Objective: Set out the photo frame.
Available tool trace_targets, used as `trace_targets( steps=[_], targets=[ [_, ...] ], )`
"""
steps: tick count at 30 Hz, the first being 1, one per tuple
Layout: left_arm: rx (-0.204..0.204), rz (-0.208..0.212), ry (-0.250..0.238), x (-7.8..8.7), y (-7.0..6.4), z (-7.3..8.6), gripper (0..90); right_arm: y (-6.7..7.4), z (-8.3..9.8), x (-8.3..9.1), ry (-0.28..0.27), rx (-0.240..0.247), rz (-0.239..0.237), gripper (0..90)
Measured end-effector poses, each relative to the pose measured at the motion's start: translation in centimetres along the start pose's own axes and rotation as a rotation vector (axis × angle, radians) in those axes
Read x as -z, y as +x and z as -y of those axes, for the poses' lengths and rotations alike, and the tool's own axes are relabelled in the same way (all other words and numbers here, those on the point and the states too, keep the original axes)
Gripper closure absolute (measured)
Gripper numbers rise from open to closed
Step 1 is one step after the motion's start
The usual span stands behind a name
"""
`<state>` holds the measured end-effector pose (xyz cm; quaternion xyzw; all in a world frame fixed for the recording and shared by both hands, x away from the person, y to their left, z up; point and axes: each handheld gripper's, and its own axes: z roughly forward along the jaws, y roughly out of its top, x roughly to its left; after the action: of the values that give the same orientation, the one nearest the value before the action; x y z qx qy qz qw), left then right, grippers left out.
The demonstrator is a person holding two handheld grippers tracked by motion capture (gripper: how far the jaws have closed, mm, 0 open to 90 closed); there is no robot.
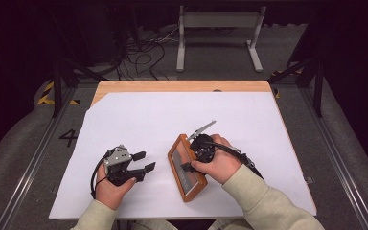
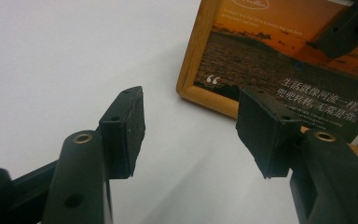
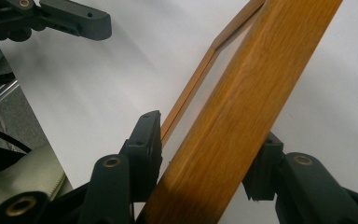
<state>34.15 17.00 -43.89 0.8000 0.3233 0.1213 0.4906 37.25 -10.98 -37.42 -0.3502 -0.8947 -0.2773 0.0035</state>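
White paper covers the table (image 1: 124, 103), with a strip of bare wood along its far edge and a dark floor with cables and a metal stand beyond, at the top of the high view. Just right of centre in that view lies the frame (image 1: 182, 163), a wooden picture frame holding a sunset print with white lettering, its long side running from upper left to lower right; whether it lies flat or is tipped up on one edge I cannot tell

Over the frame's right side the right gripper (image 1: 195, 155) hangs, and its own view shows the wooden rail (image 3: 242, 107) passing between the two jaws. One pad sits against the glass side and the other close on the outer side, yet a thin gap may remain, so I judge the grip as closing on the rail, not yet firm

Lower left of centre in the high view the left gripper (image 1: 141, 162) rests on the paper, released, with nothing between its jaws. Its own view looks at the frame's near corner (image 2: 191, 88) in the upper right

Securing the frame looks like the step in hand. Next the right jaws need to pinch the rail fully before any lift, squarely, as the smooth wood could slip or swing. Then the left gripper could steady the near corner
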Motion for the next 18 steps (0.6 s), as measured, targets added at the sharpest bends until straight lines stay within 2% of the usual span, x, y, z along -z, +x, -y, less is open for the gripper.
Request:
trace_targets(
  steps=[6, 12, 18],
  targets=[
    [0.006, 0.002, 0.002, 0.05, 0.04, 0.04, 42.4, 0.06, -0.08, 0.03, 0.011, -0.013, 0.013, 57.1],
    [-0.006, 0.004, -0.004, 0.07, -0.01, -0.04, 42.0, 0.06, -0.15, 0.08, 0.017, -0.01, 0.016, 58.2],
    [0.005, 0.008, -0.009, 0.08, -0.02, 0.02, 42.0, -0.11, -0.26, 0.18, 0.017, -0.036, 0.004, 62.6]
  ],
)
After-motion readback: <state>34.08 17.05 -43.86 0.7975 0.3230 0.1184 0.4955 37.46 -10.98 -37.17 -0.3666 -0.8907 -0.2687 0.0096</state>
